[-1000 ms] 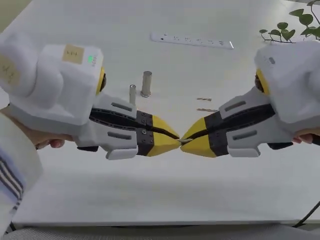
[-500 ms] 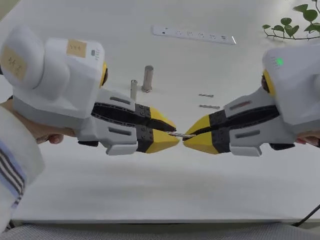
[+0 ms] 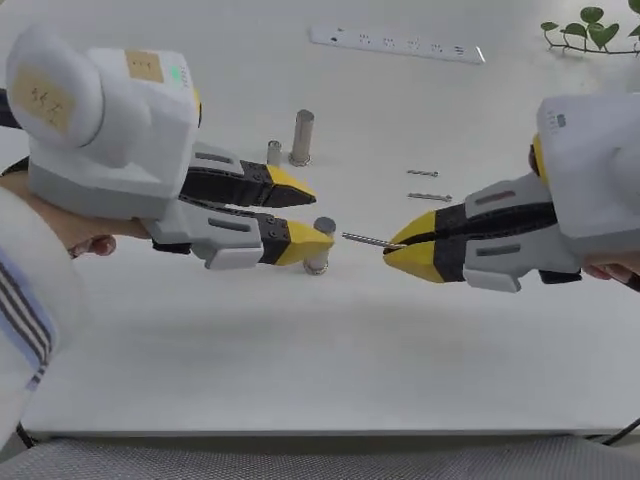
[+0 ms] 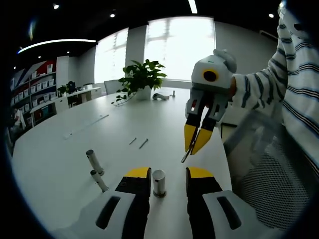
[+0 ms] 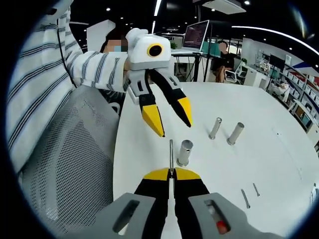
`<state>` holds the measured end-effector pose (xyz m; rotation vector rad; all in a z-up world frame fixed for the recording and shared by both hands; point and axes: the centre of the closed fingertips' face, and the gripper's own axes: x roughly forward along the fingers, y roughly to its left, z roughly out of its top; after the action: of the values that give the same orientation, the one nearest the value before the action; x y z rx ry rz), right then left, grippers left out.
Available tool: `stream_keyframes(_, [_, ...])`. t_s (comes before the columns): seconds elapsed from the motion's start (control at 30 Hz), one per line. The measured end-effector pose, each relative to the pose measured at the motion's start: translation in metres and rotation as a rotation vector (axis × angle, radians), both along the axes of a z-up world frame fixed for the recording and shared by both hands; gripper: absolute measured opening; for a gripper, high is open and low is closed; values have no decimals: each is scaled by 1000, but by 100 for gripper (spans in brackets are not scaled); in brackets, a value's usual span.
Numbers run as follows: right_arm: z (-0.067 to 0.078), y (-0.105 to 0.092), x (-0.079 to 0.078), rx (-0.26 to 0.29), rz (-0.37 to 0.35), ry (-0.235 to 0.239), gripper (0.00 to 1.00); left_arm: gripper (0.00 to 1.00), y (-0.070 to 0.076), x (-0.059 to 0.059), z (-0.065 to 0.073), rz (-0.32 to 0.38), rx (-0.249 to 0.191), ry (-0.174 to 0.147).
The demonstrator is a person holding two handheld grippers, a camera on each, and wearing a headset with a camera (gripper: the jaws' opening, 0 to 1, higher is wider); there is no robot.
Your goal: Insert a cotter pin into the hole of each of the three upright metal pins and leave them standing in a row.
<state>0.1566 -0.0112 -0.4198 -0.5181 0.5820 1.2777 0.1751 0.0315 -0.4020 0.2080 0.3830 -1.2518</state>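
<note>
A short metal pin [image 3: 322, 246] stands upright on the white table, just off the lower jaw of my left gripper [image 3: 322, 218], which is open. In the left gripper view the same metal pin [image 4: 158, 182] sits between the yellow jaws of the left gripper [image 4: 167, 174]. My right gripper [image 3: 390, 250] is shut on a thin cotter pin [image 3: 368, 240] whose free end points at the metal pin from a short gap. The cotter pin [image 5: 171, 153] sticks straight out of the right gripper [image 5: 171, 173]. Two more metal pins [image 3: 301, 138] [image 3: 274, 152] stand farther back.
Two spare cotter pins [image 3: 422, 173] [image 3: 430, 197] lie on the table behind the right gripper. A white power strip [image 3: 400, 43] lies along the far side. A plant [image 3: 590, 25] sits at the far right. The table edge runs close below the grippers.
The grippers, tip to tip before, have drawn apart. The left gripper has opened, and a metal pin now stands by its jaws. The right gripper still holds the cotter pin.
</note>
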Motion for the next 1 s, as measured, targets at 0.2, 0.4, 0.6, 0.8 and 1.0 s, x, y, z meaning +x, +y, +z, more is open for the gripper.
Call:
stream_keyframes(0.2, [-11,-3,8,-28,-12,7,0,25,-2,5,-8,-2,29,12])
stream_keyframes(0.4, [-15,-3,15,-40,-13,4,0,24,-9,6,-14,-26,62,14])
stream_keyframes(0.6, [-21,-2,21,-51,-15,5,0,22,-14,11,-20,-42,87,12])
stream_keyframes(0.8, [-25,-1,22,-52,-14,13,0,16,-13,16,-26,-51,97,25])
stream_keyframes(1.0, [-28,0,23,-49,-13,23,0,10,-11,18,-29,-53,96,45])
